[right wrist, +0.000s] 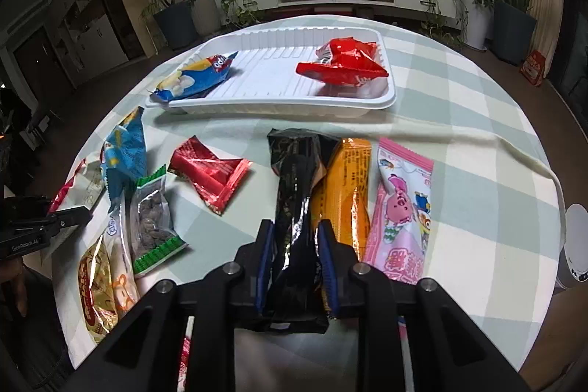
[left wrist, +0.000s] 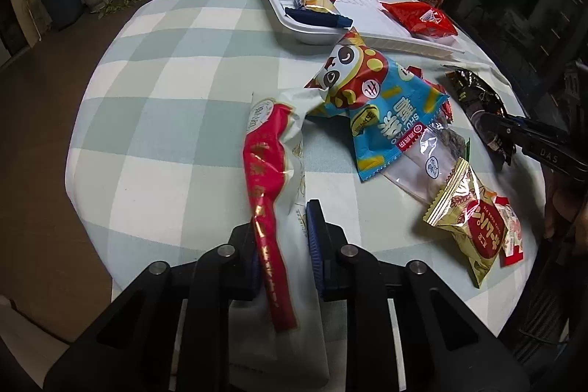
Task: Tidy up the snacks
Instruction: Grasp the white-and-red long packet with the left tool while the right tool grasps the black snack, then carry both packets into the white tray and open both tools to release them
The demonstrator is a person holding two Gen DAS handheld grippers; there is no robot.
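My left gripper [left wrist: 284, 245] is shut on a long red-and-white snack packet [left wrist: 268, 164] that lies on the checked tablecloth. My right gripper [right wrist: 296, 245] is shut on a long black packet [right wrist: 294, 179], its blue pads pressing both sides. A white ribbed tray [right wrist: 257, 105] stands at the far side of the table. It holds a blue packet [right wrist: 194, 76] at its left end and a red packet [right wrist: 341, 63] at its right. In the left wrist view the right gripper [left wrist: 488, 127] shows at the right edge on the black packet [left wrist: 474, 94].
Loose snacks lie between the grippers: a blue cartoon bag [left wrist: 375, 98], a gold packet [left wrist: 466, 219], a clear green-edged packet [right wrist: 152, 219] and a small red one [right wrist: 211, 173]. An orange packet [right wrist: 343, 186] and a pink one [right wrist: 400, 208] lie right of the black packet. The round table's edge is near.
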